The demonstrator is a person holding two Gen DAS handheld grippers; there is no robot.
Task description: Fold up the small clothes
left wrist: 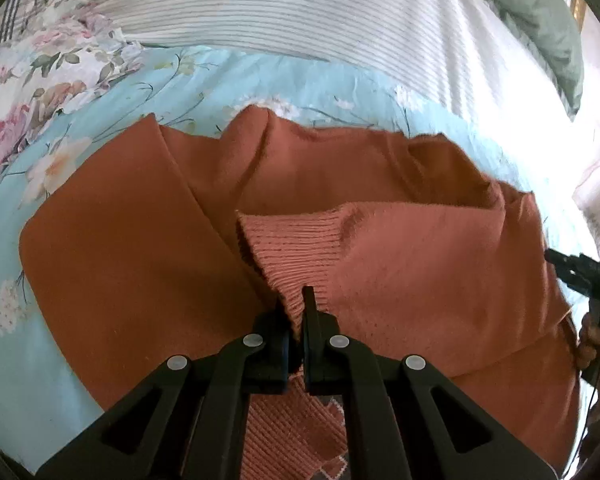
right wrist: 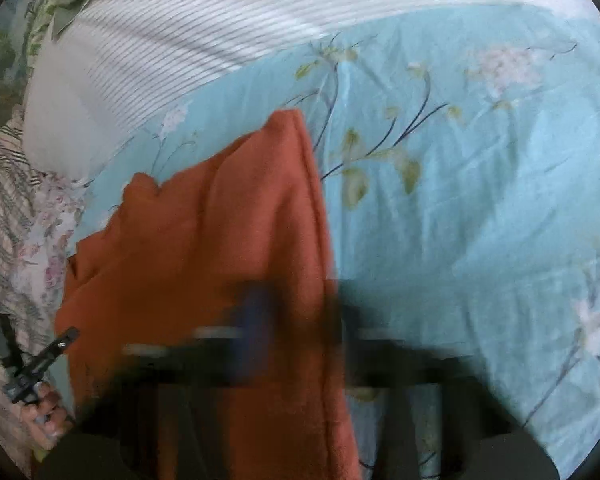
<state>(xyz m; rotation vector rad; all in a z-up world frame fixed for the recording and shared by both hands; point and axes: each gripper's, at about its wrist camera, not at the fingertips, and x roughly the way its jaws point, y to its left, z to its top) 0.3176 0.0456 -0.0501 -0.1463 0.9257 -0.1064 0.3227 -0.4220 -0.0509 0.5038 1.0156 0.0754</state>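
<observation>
A rust-orange knitted sweater point(left wrist: 132, 248) lies on the light blue floral bedsheet point(left wrist: 204, 76). My left gripper point(left wrist: 296, 312) is shut on the sweater's ribbed cuff point(left wrist: 292, 252) and holds it over the sweater's body. In the right wrist view the sweater point(right wrist: 228, 248) hangs or lies in a long fold in front of my right gripper point(right wrist: 300, 320), which is blurred by motion. Its fingers look spread, one on each side of the fold's edge. The right gripper also shows at the right edge of the left wrist view point(left wrist: 580, 272).
A white striped pillow or quilt point(left wrist: 300, 8) lies at the back of the bed, with a green cushion point(left wrist: 540, 28) behind it. A floral cloth point(left wrist: 40, 64) is at the left. The left gripper and hand show at the lower left of the right wrist view point(right wrist: 40, 364).
</observation>
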